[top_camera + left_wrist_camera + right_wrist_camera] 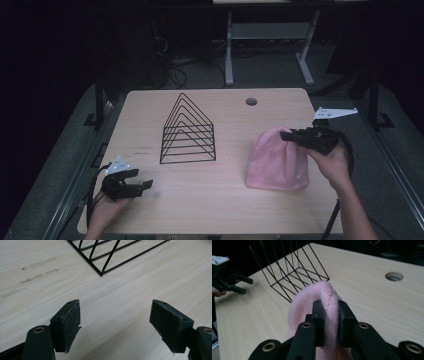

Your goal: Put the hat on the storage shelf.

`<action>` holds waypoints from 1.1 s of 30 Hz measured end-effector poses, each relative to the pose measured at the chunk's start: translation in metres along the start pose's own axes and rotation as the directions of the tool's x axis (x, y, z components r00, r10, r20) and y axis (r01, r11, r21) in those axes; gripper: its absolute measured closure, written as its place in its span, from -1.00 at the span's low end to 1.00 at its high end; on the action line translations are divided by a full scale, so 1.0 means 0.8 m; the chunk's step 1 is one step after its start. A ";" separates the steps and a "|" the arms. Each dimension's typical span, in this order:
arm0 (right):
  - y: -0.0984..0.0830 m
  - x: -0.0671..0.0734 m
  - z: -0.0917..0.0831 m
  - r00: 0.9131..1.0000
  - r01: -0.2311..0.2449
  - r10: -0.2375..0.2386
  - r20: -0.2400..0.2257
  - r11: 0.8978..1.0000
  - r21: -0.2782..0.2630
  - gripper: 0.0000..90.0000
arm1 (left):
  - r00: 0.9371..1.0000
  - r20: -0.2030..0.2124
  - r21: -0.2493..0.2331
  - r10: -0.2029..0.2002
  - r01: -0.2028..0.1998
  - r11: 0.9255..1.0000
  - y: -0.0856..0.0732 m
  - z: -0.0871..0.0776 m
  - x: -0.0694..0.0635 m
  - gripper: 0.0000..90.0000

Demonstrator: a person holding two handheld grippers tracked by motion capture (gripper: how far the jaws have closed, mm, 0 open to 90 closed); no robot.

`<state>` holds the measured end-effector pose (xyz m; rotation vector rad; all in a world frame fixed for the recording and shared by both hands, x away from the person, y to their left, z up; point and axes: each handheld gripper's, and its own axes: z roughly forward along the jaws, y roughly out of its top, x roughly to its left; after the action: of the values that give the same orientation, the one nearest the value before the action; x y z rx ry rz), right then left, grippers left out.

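While the right gripper (287, 134) pinches a raised fold of the pink knit hat (277, 160) at centre right, presumably to lift it off the surface (210, 200), the left gripper (142, 186) waits spread wide and empty at lower left.

The left gripper (131, 183) is held low at seven o'clock, jaws spread wide apart. The right gripper (292, 135) is held at three o'clock, jaws clamped on the pink hat (276, 160).
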<state>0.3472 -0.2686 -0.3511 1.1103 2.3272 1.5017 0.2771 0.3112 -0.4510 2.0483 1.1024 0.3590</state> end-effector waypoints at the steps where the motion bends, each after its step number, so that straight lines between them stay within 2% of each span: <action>1: 0.000 0.000 0.000 1.000 0.000 0.000 0.000 1.000 0.000 0.74 | 1.000 0.000 0.000 0.000 0.000 1.000 0.000 0.000 0.000 -0.46; 3: 0.005 0.009 -0.010 1.000 0.012 -0.012 -0.002 0.999 -0.029 0.74 | 1.000 0.002 0.004 0.007 -0.007 1.000 0.000 -0.001 0.000 -0.46; 8: 0.015 0.023 -0.018 0.999 0.035 -0.035 -0.003 0.998 -0.043 0.74 | 1.000 0.027 -0.018 -0.006 0.007 1.000 0.003 -0.002 -0.005 -0.46; 33: 0.058 0.064 -0.023 0.992 0.099 -0.107 -0.071 0.989 -0.109 0.74 | 0.998 0.066 -0.021 0.023 -0.022 1.000 0.009 -0.007 -0.013 -0.45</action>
<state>0.3249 -0.2382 -0.2903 0.9080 2.2858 1.6346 0.2721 0.3031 -0.4409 2.0411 1.0329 0.3106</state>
